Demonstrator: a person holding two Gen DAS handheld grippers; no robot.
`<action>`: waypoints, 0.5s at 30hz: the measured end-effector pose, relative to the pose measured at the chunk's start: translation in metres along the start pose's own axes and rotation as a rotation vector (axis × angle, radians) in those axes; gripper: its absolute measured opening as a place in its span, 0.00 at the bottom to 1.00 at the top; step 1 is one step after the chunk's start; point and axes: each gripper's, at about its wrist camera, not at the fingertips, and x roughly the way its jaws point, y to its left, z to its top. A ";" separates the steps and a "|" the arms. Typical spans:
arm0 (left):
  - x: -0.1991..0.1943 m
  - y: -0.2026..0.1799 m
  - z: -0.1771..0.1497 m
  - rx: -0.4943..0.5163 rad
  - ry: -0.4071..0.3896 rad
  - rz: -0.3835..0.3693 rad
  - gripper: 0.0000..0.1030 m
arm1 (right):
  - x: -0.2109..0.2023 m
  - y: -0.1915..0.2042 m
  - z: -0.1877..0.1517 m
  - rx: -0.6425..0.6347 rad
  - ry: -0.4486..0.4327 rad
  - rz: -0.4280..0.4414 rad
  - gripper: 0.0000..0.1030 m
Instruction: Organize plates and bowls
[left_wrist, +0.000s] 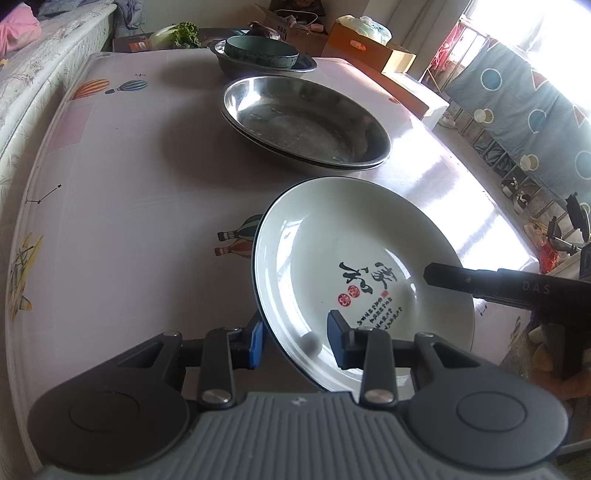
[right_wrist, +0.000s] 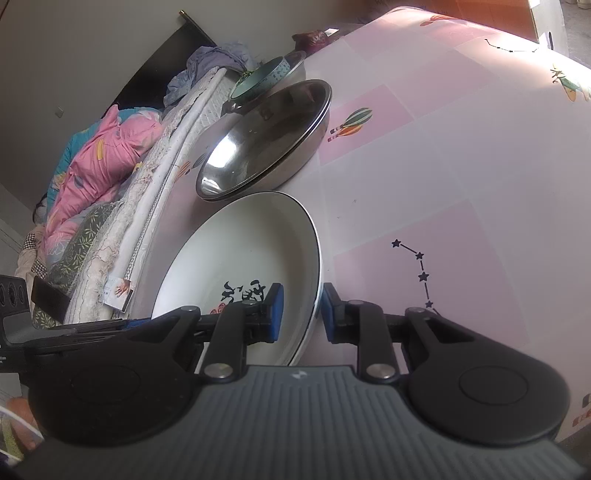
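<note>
Left wrist view shows the left hand-held gripper (left_wrist: 295, 339) with its blue pads astride the near rim of the white plate (left_wrist: 369, 258), one pad under the rim and one inside, narrowed around it; whether they press firmly I cannot quite tell. Across the plate, the right hand-held gripper (right_wrist: 299, 314) straddles the opposite rim in the same way, its fingers close on either side of the edge. The plate sits tilted just above or on the pink surface (left_wrist: 129, 184), painted characters facing up.

Beyond it, near but apart, lie the stacked steel plates (left_wrist: 306, 122), and farther back a teal bowl (left_wrist: 262, 51) rests in a steel basin (left_wrist: 306, 66).

The step in hand seems to be carrying the white plate toward the steel stack. To do it well, both grips should hold evenly so the plate stays level, rise enough to clear the steel rim, then lower centred on the stack before either side lets go. Ceramic on steel will slide, so set it down gently.
</note>
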 end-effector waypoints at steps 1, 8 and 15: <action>0.000 0.000 -0.001 0.000 0.003 -0.009 0.34 | 0.000 -0.002 0.001 0.009 -0.002 0.004 0.21; 0.003 -0.003 0.002 0.014 0.007 -0.006 0.39 | 0.003 -0.009 0.003 0.050 0.008 0.045 0.21; 0.005 -0.004 0.003 0.012 0.005 -0.011 0.46 | 0.003 -0.017 0.001 0.084 0.000 0.083 0.21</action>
